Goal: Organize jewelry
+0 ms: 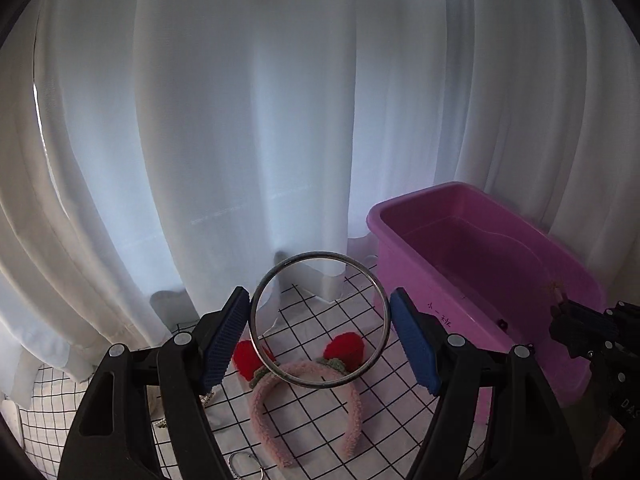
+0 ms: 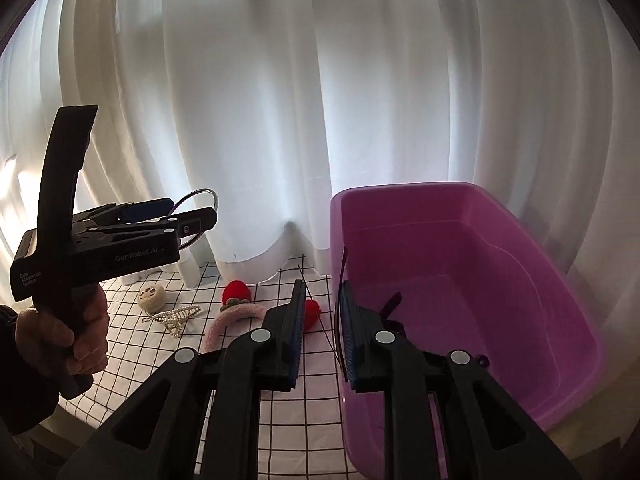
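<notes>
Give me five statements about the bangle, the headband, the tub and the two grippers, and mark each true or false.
1. The left gripper holds a metal bangle between its pads. True.
2. The pink tub is packed with jewelry. False: it looks nearly empty, with only a small dark piece near the right gripper.
3. The fuzzy headband lies on the checked cloth, outside the tub. True.
4. The right gripper grips the headband. False: it holds only a thin dark band at the tub's rim.
5. The pearl hair clip is inside the tub. False: it lies on the cloth, left of the headband.
</notes>
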Demonstrator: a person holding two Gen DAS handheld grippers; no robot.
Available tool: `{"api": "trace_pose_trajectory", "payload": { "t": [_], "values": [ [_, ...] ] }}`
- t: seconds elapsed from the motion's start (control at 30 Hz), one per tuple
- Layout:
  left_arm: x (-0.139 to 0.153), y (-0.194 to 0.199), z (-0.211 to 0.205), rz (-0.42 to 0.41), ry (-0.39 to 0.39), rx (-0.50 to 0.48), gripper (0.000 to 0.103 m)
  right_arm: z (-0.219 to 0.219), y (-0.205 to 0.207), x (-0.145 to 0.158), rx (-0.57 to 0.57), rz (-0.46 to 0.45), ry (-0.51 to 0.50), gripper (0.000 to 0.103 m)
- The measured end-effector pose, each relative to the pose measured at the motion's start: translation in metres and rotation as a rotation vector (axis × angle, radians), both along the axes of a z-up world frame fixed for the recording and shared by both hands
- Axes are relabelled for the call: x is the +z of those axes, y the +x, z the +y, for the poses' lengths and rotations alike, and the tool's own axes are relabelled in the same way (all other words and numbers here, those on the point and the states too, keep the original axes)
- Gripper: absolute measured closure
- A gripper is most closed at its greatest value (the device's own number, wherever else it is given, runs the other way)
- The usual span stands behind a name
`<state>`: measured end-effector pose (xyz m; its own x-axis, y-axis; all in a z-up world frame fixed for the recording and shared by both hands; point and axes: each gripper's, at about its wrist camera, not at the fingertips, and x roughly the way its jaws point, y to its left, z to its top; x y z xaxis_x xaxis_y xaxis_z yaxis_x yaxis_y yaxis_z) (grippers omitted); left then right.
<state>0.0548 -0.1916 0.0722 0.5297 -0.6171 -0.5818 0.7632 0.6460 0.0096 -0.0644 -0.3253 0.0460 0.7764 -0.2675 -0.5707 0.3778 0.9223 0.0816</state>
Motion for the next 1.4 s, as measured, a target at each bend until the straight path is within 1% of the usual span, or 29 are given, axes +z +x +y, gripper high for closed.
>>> {"api": "trace_pose_trajectory", "payload": {
  "t": [0.2, 0.33, 0.43, 0.53, 0.7, 0.83, 0.87, 0.93, 1.03, 1.07, 1.1, 1.13, 1.17, 1.27, 1.33, 1.4],
  "values": [
    [0.006, -0.036, -0.068, 0.028, -0.016, -0.094, 0.033, -0.059, -0.034, 0.002, -0.088, -0.005, 0.013, 0.086],
    [-0.005, -0.058, -0.111, 0.061, -0.005, -0.128, 0.033, -0.087, -0.047, -0.001, -0.113, 0.007, 0.025, 0.086],
    [-0.016, -0.066, -0.134, 0.08, 0.017, -0.132, 0.033, -0.107, -0.05, -0.005, -0.12, 0.023, 0.044, 0.086],
    [-0.025, -0.069, -0.15, 0.111, 0.037, -0.116, 0.033, -0.123, -0.049, -0.012, -0.119, 0.049, 0.07, 0.086],
    [-0.037, -0.063, -0.162, 0.14, 0.067, -0.083, 0.033, -0.141, -0.039, -0.025, -0.114, 0.082, 0.121, 0.086],
    [-0.045, -0.058, -0.172, 0.162, 0.087, -0.057, 0.033, -0.144, -0.029, -0.033, -0.105, 0.107, 0.139, 0.085],
    [-0.047, -0.056, -0.172, 0.169, 0.09, -0.05, 0.032, -0.146, -0.028, -0.035, -0.104, 0.112, 0.145, 0.083],
    [-0.051, -0.053, -0.173, 0.181, 0.095, -0.032, 0.032, -0.147, -0.029, -0.038, -0.103, 0.12, 0.151, 0.083],
    [-0.052, -0.049, -0.171, 0.209, 0.094, -0.005, 0.031, -0.147, -0.026, -0.041, -0.1, 0.137, 0.13, 0.079],
    [-0.052, -0.047, -0.169, 0.22, 0.082, -0.001, 0.031, -0.147, -0.025, -0.042, -0.098, 0.139, 0.122, 0.075],
    [-0.051, -0.046, -0.167, 0.227, 0.071, 0.005, 0.025, -0.147, -0.025, -0.042, -0.094, 0.142, 0.12, 0.065],
    [-0.05, -0.046, -0.165, 0.224, 0.063, 0.015, 0.023, -0.146, -0.026, -0.042, -0.09, 0.141, 0.12, 0.059],
    [-0.048, -0.047, -0.166, 0.217, 0.058, 0.023, 0.02, -0.145, -0.027, -0.042, -0.086, 0.136, 0.12, 0.05],
    [-0.044, -0.049, -0.165, 0.204, 0.051, 0.03, 0.016, -0.145, -0.027, -0.042, -0.077, 0.134, 0.115, 0.048],
    [-0.041, -0.049, -0.164, 0.198, 0.048, 0.039, 0.015, -0.143, -0.028, -0.042, -0.069, 0.131, 0.115, 0.048],
    [-0.039, -0.049, -0.163, 0.197, 0.042, 0.047, 0.015, -0.143, -0.03, -0.04, -0.063, 0.122, 0.122, 0.045]
  ]
}}
